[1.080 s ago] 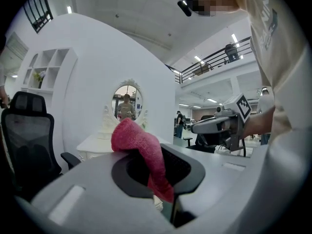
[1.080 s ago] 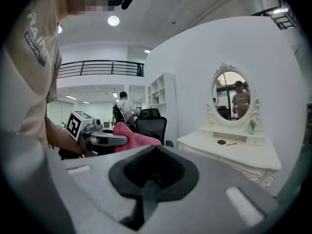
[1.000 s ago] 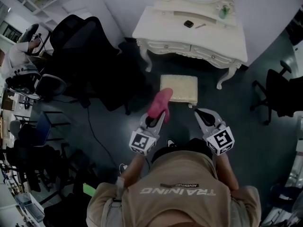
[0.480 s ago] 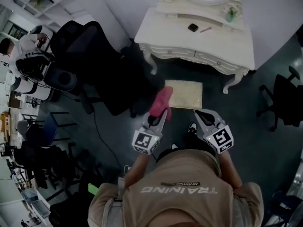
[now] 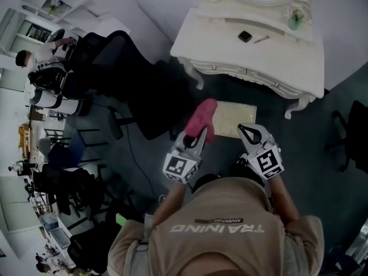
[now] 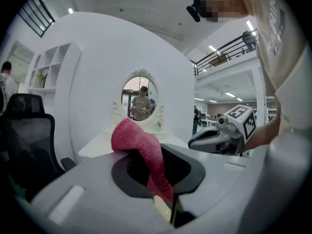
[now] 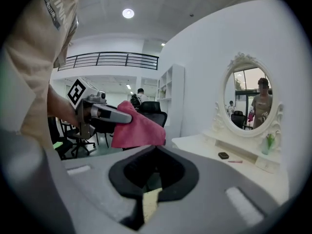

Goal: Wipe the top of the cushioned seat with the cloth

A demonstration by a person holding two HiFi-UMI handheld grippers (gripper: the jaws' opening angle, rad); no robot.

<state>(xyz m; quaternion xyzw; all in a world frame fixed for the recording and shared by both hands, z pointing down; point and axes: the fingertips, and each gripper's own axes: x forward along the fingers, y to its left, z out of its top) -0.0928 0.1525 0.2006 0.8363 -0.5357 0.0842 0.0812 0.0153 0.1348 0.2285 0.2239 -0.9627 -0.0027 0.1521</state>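
Observation:
The cream cushioned seat (image 5: 236,119) stands on the dark floor in front of the dressing table. A pink cloth (image 5: 203,118) hangs over its left edge, and my left gripper (image 5: 197,135) is shut on the cloth. In the left gripper view the cloth (image 6: 136,140) bulges up out of the jaws. My right gripper (image 5: 248,132) hovers above the seat's near right part, shut with nothing in it. In the right gripper view a strip of the seat (image 7: 151,201) shows under the right gripper (image 7: 155,149), and the left gripper (image 7: 109,115) holds the cloth (image 7: 141,130) at the left.
A white dressing table (image 5: 287,68) with an oval mirror stands just behind the seat; a small black object (image 5: 245,36) and a pink pen (image 5: 261,39) lie on it. A black office chair (image 5: 112,59) is at the left, another (image 5: 357,137) at the right edge. A person (image 5: 43,68) sits far left.
The view has closed in on the seat. Both grippers have moved forward, and the cloth now overlaps the seat's left edge instead of hanging short of it.

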